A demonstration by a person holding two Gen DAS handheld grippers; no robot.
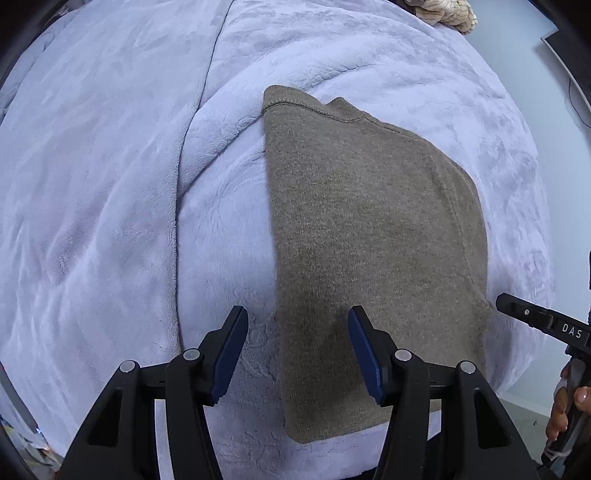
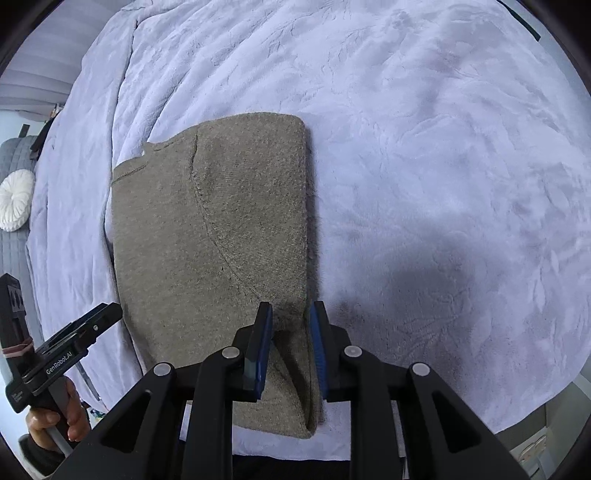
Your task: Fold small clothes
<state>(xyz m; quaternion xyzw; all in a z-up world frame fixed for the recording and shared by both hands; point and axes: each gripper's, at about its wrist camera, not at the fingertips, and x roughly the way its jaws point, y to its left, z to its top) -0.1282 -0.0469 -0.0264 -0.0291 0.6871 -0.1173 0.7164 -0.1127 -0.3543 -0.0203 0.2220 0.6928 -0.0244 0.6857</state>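
A taupe knit garment (image 1: 369,240) lies folded lengthwise on a lavender fleece blanket (image 1: 110,184); it also shows in the right wrist view (image 2: 210,240). My left gripper (image 1: 297,321) is open, its jaws astride the garment's left edge near the near end, holding nothing. My right gripper (image 2: 290,314) is partly closed over the garment's right folded edge at the near end, with a gap still between its pads (image 2: 264,332); the fabric rises slightly between them. The right gripper's body shows at the right of the left wrist view (image 1: 535,317), and the left gripper's body at the left of the right wrist view (image 2: 74,339).
The blanket (image 2: 443,166) covers a bed; its near edge runs just below the garment. A beige knitted item (image 1: 443,13) lies at the far edge. A white round cushion (image 2: 14,199) sits on a grey sofa at the left.
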